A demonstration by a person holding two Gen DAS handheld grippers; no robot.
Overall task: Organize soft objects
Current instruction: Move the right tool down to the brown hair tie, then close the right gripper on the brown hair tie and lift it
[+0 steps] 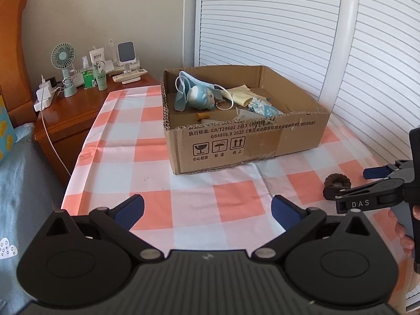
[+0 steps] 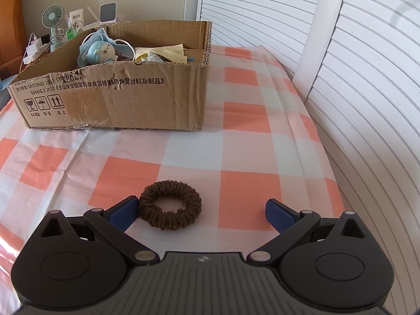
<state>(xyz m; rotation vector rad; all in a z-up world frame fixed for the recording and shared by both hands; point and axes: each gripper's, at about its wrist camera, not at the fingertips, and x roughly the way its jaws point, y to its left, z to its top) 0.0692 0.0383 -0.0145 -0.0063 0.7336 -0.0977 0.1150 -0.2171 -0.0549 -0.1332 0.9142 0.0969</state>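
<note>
Brown scrunchie (image 2: 170, 204) on counter (image 2: 246, 141), well short of box (image 2: 115, 89). Right hand-held gripper (image 2: 200, 211) spread wide around it, left pad touching; left hand-held gripper (image 1: 207, 211) spread, empty. Pickup step, probably; next: close, lift, carry boxward.

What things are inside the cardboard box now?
Inside the cardboard box lie a blue face mask, a pale blue plush toy, a yellow cloth and a small blue crinkled item. The near wall and these items hide part of the floor.
</note>
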